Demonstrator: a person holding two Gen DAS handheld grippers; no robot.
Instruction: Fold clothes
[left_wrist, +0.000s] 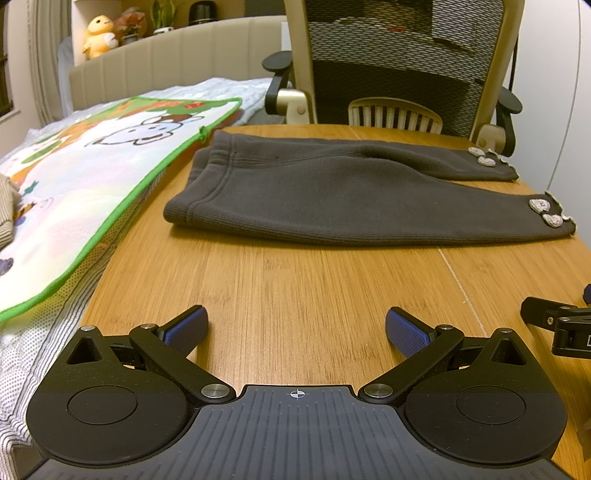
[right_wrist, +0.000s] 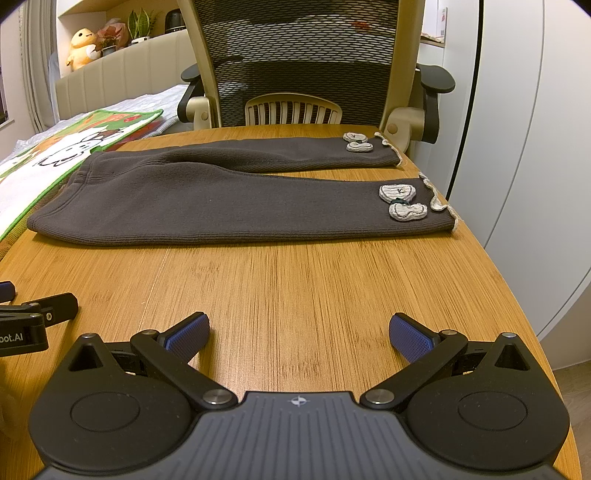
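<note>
A pair of dark grey knit pants (left_wrist: 332, 199) lies flat on the wooden table (left_wrist: 295, 280), waistband to the left, both legs running right, with grey bow trims at the cuffs (right_wrist: 402, 201). The pants also show in the right wrist view (right_wrist: 229, 206). My left gripper (left_wrist: 296, 326) is open and empty, low over the table's near side, well short of the pants. My right gripper (right_wrist: 300, 330) is open and empty, also near the front edge, to the right of the left one. Part of the right gripper shows in the left wrist view (left_wrist: 561, 325).
A mesh office chair (right_wrist: 295, 62) stands against the table's far edge. A bed with a cartoon-print mat with green edging (left_wrist: 85, 184) adjoins the table's left side. A white cabinet (right_wrist: 517, 147) stands to the right. The table's right edge curves near the pant cuffs.
</note>
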